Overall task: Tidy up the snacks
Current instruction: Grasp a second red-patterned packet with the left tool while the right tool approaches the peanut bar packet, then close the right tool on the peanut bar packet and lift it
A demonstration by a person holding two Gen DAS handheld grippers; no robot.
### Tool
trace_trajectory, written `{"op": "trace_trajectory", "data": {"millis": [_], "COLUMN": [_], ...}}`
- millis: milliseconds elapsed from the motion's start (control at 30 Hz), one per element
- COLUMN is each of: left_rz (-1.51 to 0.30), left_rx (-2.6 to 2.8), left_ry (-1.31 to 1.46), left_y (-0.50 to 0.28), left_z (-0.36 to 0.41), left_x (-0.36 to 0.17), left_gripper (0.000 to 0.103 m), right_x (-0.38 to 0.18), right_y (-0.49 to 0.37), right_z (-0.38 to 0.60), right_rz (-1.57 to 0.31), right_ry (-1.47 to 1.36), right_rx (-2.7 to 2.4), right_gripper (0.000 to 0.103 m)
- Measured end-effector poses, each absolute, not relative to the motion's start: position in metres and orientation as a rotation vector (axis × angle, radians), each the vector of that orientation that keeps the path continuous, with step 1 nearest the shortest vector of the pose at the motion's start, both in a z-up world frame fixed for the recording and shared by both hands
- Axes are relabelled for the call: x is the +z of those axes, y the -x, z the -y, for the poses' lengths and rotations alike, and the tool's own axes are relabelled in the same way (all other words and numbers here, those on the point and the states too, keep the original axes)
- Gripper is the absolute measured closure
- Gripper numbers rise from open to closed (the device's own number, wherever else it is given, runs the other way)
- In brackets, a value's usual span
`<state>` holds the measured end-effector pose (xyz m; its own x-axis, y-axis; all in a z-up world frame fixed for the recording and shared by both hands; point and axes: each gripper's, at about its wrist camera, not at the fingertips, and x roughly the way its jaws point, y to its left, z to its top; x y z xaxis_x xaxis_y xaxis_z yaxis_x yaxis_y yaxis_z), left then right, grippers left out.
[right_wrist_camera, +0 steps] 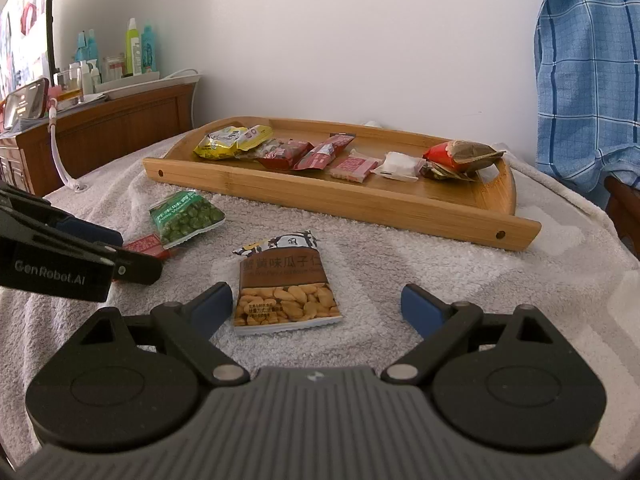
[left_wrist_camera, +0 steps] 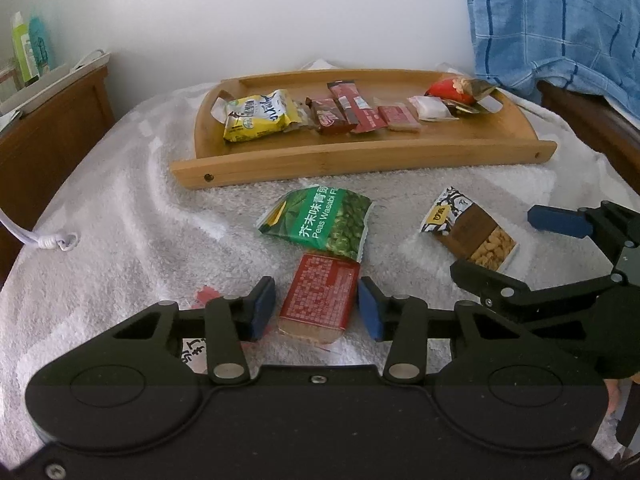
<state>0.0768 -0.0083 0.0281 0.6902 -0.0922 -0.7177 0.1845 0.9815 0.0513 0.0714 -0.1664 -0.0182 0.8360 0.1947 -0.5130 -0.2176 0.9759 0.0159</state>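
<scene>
Most snacks already lie in a row in our wooden tray (left_wrist_camera: 360,156). Three wait on the towel (left_wrist_camera: 120,216): the red pack (left_wrist_camera: 320,296) between our left gripper's (left_wrist_camera: 316,304) open fingers, the green peas (left_wrist_camera: 320,220), and the seed pack (right_wrist_camera: 284,292) between our right gripper's (right_wrist_camera: 316,304) open fingers. Only the right view shows the dresser bottles (right_wrist_camera: 136,48) well.

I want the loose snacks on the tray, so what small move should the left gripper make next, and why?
Probably close the left gripper on the red packet. Its jaws are open on either side of the packet, not yet touching, and the packet lies on the towel outside the wooden tray.
</scene>
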Motion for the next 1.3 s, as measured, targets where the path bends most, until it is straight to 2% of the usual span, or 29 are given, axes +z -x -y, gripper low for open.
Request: {"op": "trace_trajectory", "data": {"millis": [67, 300, 533, 700, 833, 933, 967, 1000, 1033, 1067, 1100, 1200, 1300], "left_rz": [-0.796, -0.792, -0.800, -0.799, -0.798, -0.784, -0.778, -0.770, -0.765, -0.760, -0.754, -0.750, -0.748], "left_rx": [-0.148, -0.132, -0.150, -0.150, -0.147, -0.136, -0.135, -0.140, -0.143, -0.142, -0.144, -0.146, -0.140], "left_ry": [-0.115, -0.111, -0.122, -0.142, -0.140, -0.111, -0.098, -0.085, -0.078, -0.075, -0.076, -0.083, -0.093], "left_y": [-0.077, -0.077, -0.077, -0.075, -0.075, -0.073, -0.073, -0.072, -0.072, -0.072, -0.072, -0.073, -0.071], "left_z": [0.009, 0.010, 0.007, 0.011, 0.012, 0.010, 0.010, 0.009, 0.009, 0.009, 0.010, 0.011, 0.011], "left_x": [0.028, 0.026, 0.030, 0.031, 0.031, 0.035, 0.037, 0.039, 0.042, 0.044, 0.046, 0.047, 0.045], "left_gripper": [0.059, 0.057, 0.065, 0.070, 0.070, 0.073, 0.077, 0.086, 0.086, 0.086, 0.086, 0.085, 0.083], "right_x": [-0.018, -0.015, -0.013, -0.013, -0.013, -0.012, -0.011, -0.010, -0.008, -0.007, -0.006, -0.006, -0.005], "right_y": [-0.071, -0.066, -0.068, -0.071, -0.071, -0.069, -0.067, -0.065, -0.063, -0.062, -0.061, -0.062, -0.063], "right_z": [0.166, 0.159, 0.156, 0.160, 0.161, 0.162, 0.163, 0.164, 0.165, 0.166, 0.167, 0.170, 0.175], "right_rz": [-0.537, -0.505, -0.498, -0.502, -0.497, -0.482, -0.469, -0.455, -0.441, -0.427, -0.420, -0.423, -0.416], "right_ry": [0.045, 0.071, 0.051, 0.011, -0.003, -0.012, -0.018, -0.026, -0.033, -0.039, -0.042, -0.045, -0.077], "right_rx": [0.221, 0.255, 0.285, 0.276, 0.261, 0.246, 0.235, 0.226, 0.219, 0.211, 0.194, 0.162, 0.164], "right_gripper": [0.008, 0.030, 0.039, 0.050, 0.051, 0.053, 0.055, 0.057, 0.059, 0.076, 0.084, 0.083, 0.077]}}
